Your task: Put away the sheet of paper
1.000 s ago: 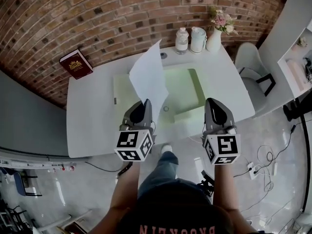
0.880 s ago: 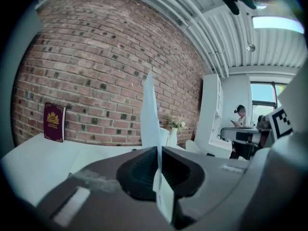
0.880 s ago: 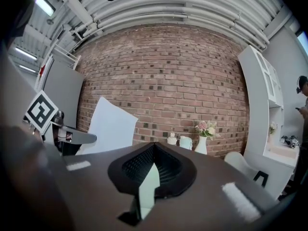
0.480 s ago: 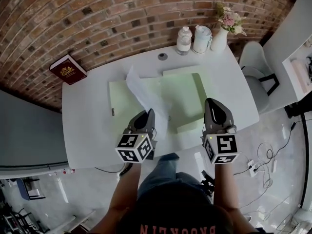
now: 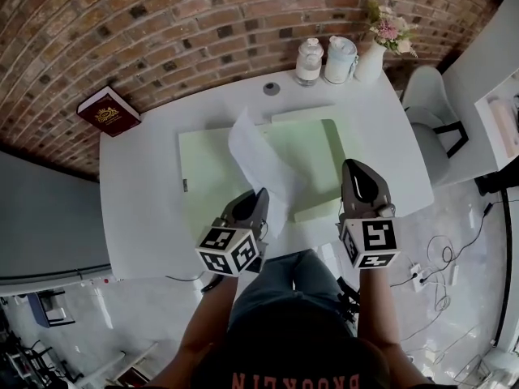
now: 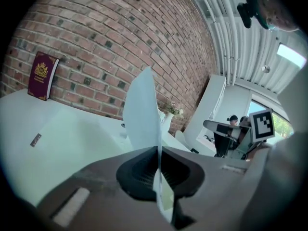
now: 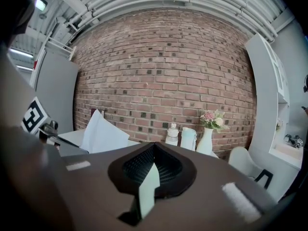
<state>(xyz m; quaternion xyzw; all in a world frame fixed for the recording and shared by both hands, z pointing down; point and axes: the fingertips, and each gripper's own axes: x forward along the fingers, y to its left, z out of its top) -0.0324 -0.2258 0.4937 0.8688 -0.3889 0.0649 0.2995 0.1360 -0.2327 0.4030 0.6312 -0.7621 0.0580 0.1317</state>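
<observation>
**Inspector:** Left claw [image 5: 259,198], condition?

**Assessor:** Clamped on the near edge of the sheet [image 5: 261,159]. The sheet rises from the jaws and leans ahead over the open folder [image 5: 209,162], which lies flat on the table [image 5: 138,185] ahead of both claws.

**Inspector:** Right claw [image 5: 357,170]?

**Assessor:** Jaws closed on a pale green strip. In my judgement this is the folder's near flap.

**Inspector:** Recommendation for this step?

**Assessor:** Lower the sheet flat ahead of the left claw and square it to the folder's edges before release. Hold the flap clear with the right claw. The free far corner may curl or catch.

**Inspector:** Differences between views?

**Assessor:** The left gripper view shows the paper pinched edge-on between the pads, and a book [image 6: 42,75] leaning at the wall, far left of the claw. The head view cannot confirm that pinch, but it alone shows the folder's layout. Only the right gripper view shows the green strip between that claw's jaws.
</observation>
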